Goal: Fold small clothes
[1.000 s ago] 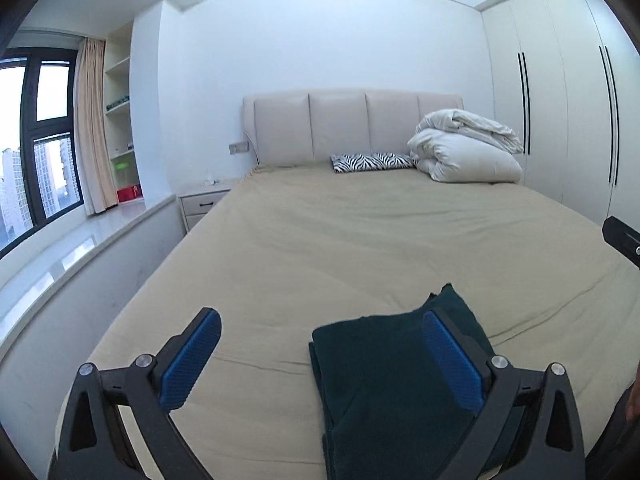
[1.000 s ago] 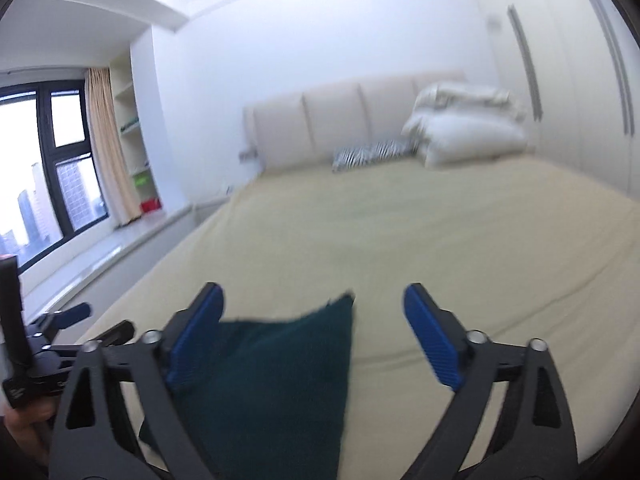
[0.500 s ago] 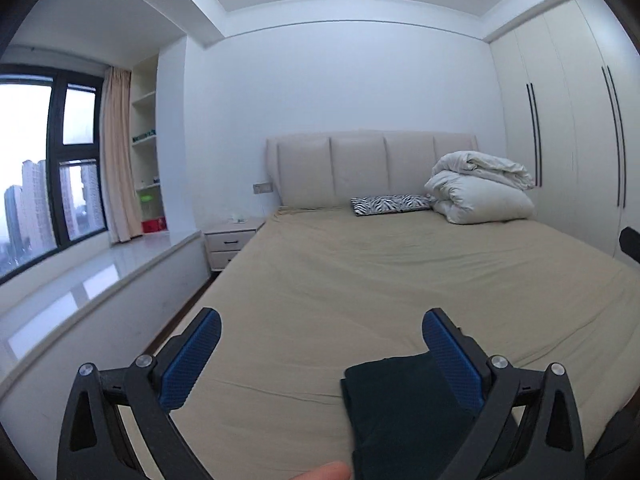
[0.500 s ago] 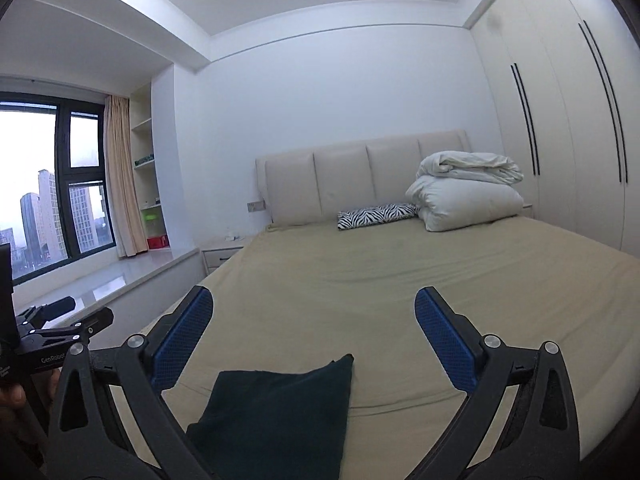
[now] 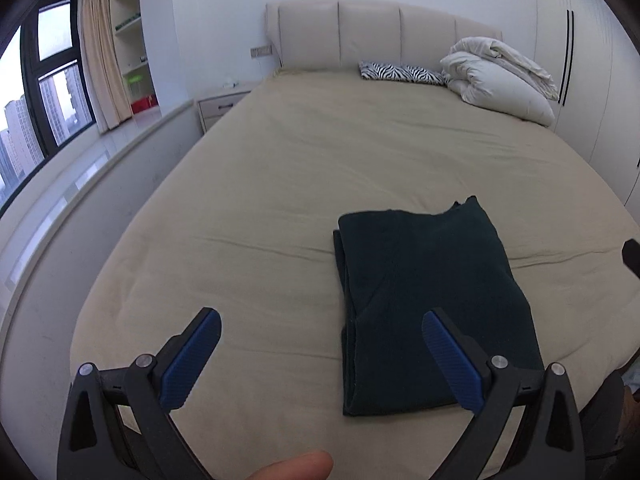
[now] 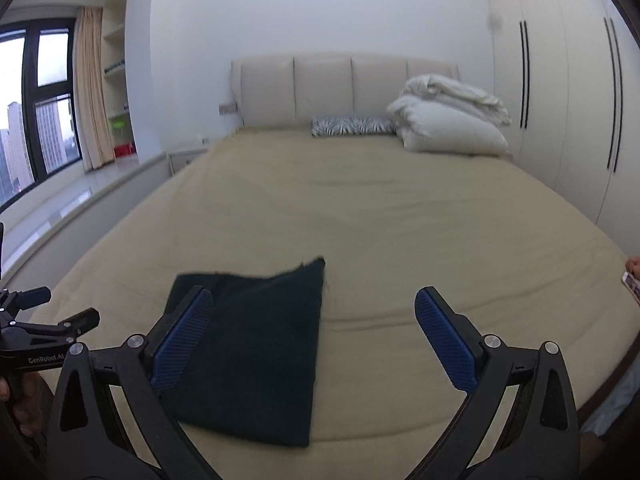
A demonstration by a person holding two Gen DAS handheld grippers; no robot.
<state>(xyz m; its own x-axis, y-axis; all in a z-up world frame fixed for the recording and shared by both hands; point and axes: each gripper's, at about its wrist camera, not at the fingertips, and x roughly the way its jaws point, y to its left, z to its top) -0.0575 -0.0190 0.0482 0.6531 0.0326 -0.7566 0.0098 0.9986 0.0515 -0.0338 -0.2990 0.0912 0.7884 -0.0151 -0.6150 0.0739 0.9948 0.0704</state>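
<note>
Folded dark cloth (image 6: 256,344) on bed (image 6: 400,220)

1. Left black two-finger gripper with blue ribbed pads (image 5: 320,354): jaws spread wide, nothing between them, held level and pointing forward.
2. Right black two-finger gripper with blue ribbed pads (image 6: 316,334): jaws spread wide, nothing clamped.
3. Fingertip (image 5: 298,465): 1 visible at the bottom edge of the left wrist view.
4. Hand (image 6: 18,404): wrapped around the left gripper's handle, seen at the left edge of the right wrist view.
</note>
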